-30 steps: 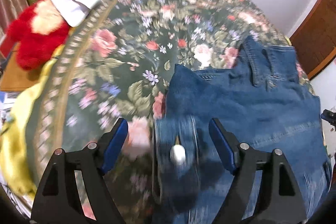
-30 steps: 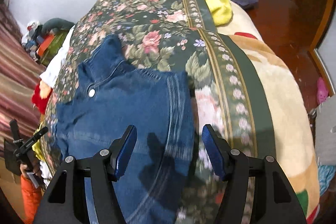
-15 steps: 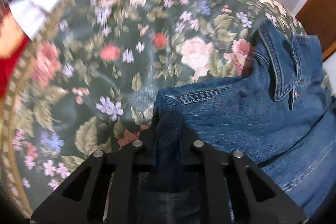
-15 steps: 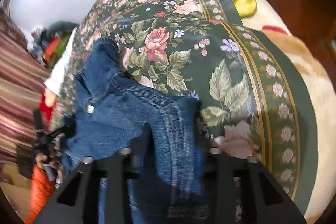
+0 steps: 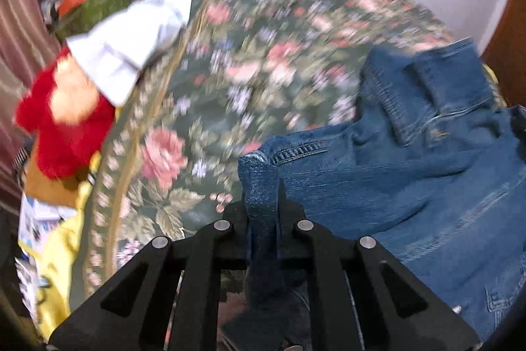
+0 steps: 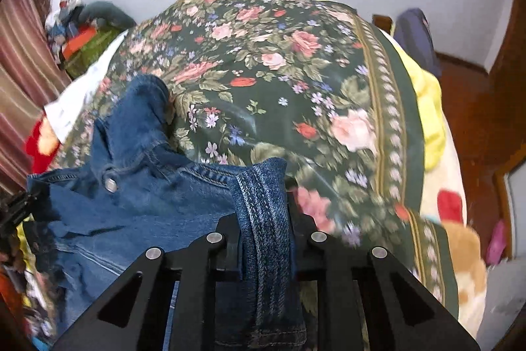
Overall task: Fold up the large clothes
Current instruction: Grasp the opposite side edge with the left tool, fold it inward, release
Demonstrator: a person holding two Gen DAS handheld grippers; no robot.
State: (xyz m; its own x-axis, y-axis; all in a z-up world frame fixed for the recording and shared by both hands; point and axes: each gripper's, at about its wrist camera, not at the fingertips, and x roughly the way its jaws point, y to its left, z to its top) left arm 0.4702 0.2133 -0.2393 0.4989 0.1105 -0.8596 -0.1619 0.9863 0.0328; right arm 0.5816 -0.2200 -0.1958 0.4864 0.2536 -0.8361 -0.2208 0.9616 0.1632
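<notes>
A blue denim jacket [image 5: 411, 180] lies on a dark green floral bedspread [image 5: 230, 71], collar toward the far side. My left gripper [image 5: 263, 203] is shut on a bunched fold of its left shoulder edge, which stands up between the fingers. In the right wrist view the denim jacket [image 6: 141, 193] spreads to the left, its metal button [image 6: 110, 185] showing. My right gripper [image 6: 263, 213] has its jaws closing on a thick stitched band of the jacket's right edge, and the pads press on it. The floral bedspread [image 6: 279, 87] stretches ahead.
A red plush toy [image 5: 62, 120] and a white cloth [image 5: 131, 38] sit at the bed's left edge. A yellow blanket [image 6: 430, 107] hangs off the right side above a wooden floor [image 6: 476, 120]. A dark bag [image 6: 414, 35] rests by the far wall.
Both grippers went from open to shut on the jacket's edges. They have since moved across the bed with the denim lifted and bunched between the fingers.
</notes>
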